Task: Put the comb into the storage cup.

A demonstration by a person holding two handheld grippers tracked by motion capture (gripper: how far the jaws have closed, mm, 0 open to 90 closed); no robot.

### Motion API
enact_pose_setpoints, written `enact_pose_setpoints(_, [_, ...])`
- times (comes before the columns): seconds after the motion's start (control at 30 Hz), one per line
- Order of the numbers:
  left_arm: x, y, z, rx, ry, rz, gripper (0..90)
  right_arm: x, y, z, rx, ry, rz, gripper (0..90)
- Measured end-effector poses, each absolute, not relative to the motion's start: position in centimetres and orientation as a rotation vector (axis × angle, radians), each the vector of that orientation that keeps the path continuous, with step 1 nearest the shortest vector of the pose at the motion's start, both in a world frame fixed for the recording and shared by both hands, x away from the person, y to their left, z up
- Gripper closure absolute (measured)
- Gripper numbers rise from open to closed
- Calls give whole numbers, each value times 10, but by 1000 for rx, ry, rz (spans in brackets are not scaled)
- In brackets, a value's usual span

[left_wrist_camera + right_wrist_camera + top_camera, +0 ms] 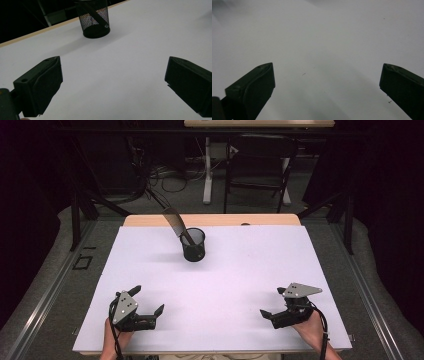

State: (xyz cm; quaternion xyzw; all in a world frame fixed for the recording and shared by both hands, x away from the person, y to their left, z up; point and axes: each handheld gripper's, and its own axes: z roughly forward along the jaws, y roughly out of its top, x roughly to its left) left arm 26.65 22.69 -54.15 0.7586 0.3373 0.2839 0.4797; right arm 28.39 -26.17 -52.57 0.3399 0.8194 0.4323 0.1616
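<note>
Toward the upper middle of the high view, a black mesh cup (193, 244) stands on the white table (240, 270) with a flat dark tool (176, 223) leaning out of it (what kind I cannot tell). At lower left the left gripper (148, 301) and at lower right the right gripper (273, 302) rest low, jaws spread wide, holding nothing. Any reach should probably come straight and level; bare table lies between, the far edge just behind the cup.
</note>
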Motion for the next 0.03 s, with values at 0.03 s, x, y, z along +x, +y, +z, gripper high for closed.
enact_pose_setpoints(0.03, [267,227,-542,1852,822,690,14,284,-263,-525,971,2332,1239,0])
